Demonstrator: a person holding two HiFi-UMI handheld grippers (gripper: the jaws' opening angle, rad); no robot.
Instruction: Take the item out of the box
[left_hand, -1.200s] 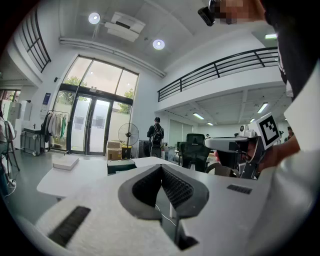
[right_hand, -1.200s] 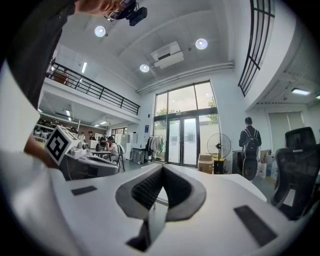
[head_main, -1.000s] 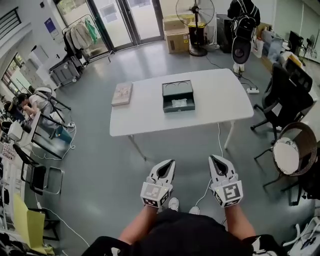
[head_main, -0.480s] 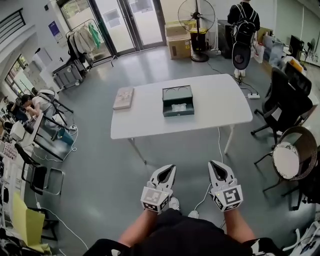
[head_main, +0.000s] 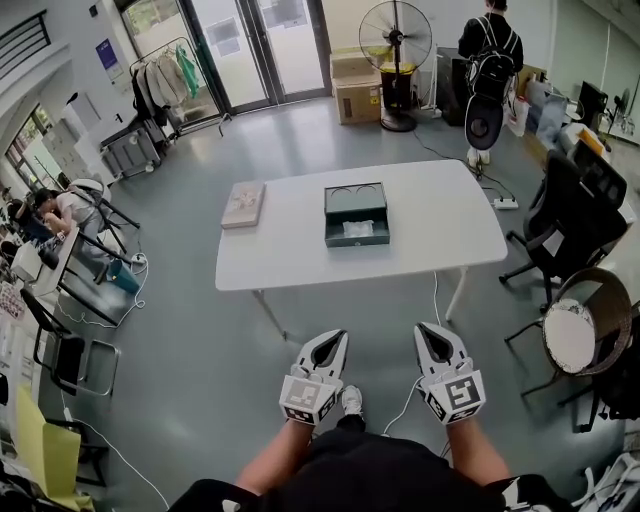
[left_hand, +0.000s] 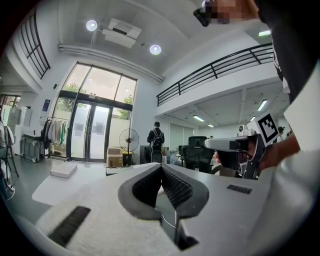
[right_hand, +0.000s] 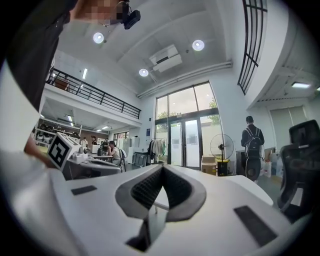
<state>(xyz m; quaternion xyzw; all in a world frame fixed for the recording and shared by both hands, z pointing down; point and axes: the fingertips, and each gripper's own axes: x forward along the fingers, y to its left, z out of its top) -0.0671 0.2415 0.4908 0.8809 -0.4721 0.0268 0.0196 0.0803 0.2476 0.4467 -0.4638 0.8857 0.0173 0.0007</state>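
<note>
The person stands on the grey floor, well apart from a white table (head_main: 430, 225), with both grippers held low in front of the body and pointing toward it. The left gripper (head_main: 337, 338) has its jaws closed together; in the left gripper view its dark ribbed pads (left_hand: 176, 186) meet at the tips with nothing between them. The right gripper (head_main: 425, 329) is likewise closed, and in the right gripper view its tips touch and hold nothing. A dark green box (head_main: 356, 241) sits open near the middle of the table, its raised lid on the far side. A pale whitish item (head_main: 358, 229) lies inside the box, in the part nearer the person; what it is cannot be made out at this distance. A flat pinkish book (head_main: 243, 204) lies on the table's left end, apart from the box. Beyond the table stand a floor fan (head_main: 393, 35), stacked cardboard boxes (head_main: 356, 90) and a person wearing a backpack (head_main: 490, 50).
</note>
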